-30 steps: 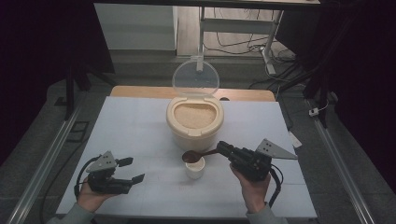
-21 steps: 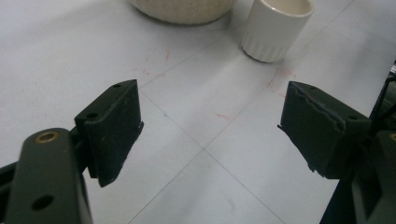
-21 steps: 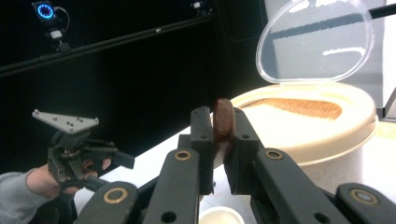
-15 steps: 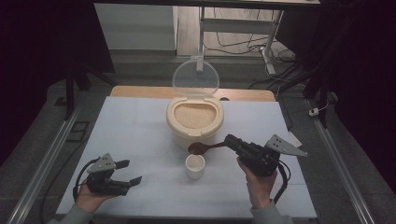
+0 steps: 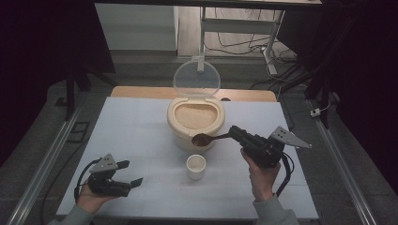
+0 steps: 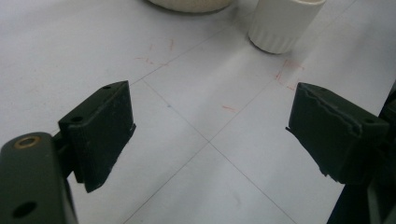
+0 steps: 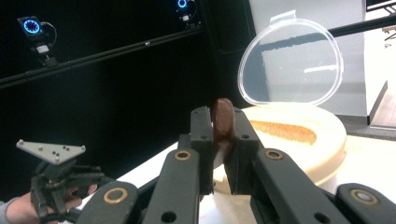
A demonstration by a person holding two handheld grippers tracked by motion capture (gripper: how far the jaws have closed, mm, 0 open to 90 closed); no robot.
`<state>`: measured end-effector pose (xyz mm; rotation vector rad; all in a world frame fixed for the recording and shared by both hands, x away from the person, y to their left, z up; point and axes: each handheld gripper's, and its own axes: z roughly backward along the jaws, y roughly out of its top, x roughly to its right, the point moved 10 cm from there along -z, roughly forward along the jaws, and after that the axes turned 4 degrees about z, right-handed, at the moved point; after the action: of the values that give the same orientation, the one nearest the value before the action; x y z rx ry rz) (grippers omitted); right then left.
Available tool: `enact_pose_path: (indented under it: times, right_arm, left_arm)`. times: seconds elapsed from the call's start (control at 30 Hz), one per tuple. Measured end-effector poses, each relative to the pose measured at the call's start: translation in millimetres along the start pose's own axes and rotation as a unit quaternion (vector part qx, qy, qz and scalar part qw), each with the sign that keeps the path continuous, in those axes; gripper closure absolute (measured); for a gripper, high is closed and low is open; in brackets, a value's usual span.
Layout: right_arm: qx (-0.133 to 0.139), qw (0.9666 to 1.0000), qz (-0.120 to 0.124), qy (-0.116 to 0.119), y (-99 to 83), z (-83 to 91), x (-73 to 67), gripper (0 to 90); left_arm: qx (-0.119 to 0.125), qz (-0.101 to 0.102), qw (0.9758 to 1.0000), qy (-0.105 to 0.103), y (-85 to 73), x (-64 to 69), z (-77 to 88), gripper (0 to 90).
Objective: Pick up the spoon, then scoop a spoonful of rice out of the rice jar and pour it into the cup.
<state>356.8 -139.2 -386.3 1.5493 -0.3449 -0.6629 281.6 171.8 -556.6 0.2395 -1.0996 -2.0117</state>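
The right gripper [image 5: 234, 133] is clamped on the handle of a brown wooden spoon [image 5: 206, 138]; in the right gripper view the jaws stand pressed together on that handle, with the spoon [image 7: 223, 116] seen edge-on between them. A second ago the spoon's bowl hung directly over the small white cup [image 5: 196, 167]; half a second ago it had lifted clear, and now it sits higher and farther back, at the front wall of the cream grain container [image 5: 196, 123], just below its rim. The cup now stands alone on the white table [image 5: 141, 126], near the container and in front of it. Judged from this, a tipping pass into the cup looks finished and the spoon is heading back for another scoop — whether the bowl holds anything cannot be told at this size. The container is filled with tan grain and its clear lid [image 5: 197, 78] stands upright, hinged open behind it (no obstruction to re-entry). The left gripper [image 5: 126, 174] rests low at the near left of the table, well apart from the cup; its jaws have just been opening and now stand wide with nothing between them — the left gripper view shows bare table surface there and the ribbed cup [image 6: 284, 23] beyond. It takes no part in the present step.
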Motion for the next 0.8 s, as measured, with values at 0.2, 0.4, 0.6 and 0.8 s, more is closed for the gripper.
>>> enact_pose_path:
  times: [0.2,0.4,0.6,0.8]
  right_arm:
    - [0.004,0.9999,0.002,-0.011,11.1,-8.9,7.0,83.6]
    - [0.006,0.9994,0.008,-0.033,27.9,-22.2,19.8,83.6]
    - [-0.001,0.9981,0.004,-0.061,34.3,-35.4,36.6,83.6]
    - [-0.013,0.9959,0.002,-0.089,32.0,-44.2,50.4,83.6]
  left_arm:
    - [-0.001,0.003,1.0000,0.003,-0.9,-2.1,0.8,13.4]
    - [-0.006,0.003,1.0000,0.002,-1.4,-2.2,-0.6,13.1]
    - [-0.010,0.003,0.9999,0.002,-3.1,-2.1,-1.5,13.0]
    - [-0.013,0.003,0.9999,-0.002,-3.5,-0.6,-2.7,13.0]
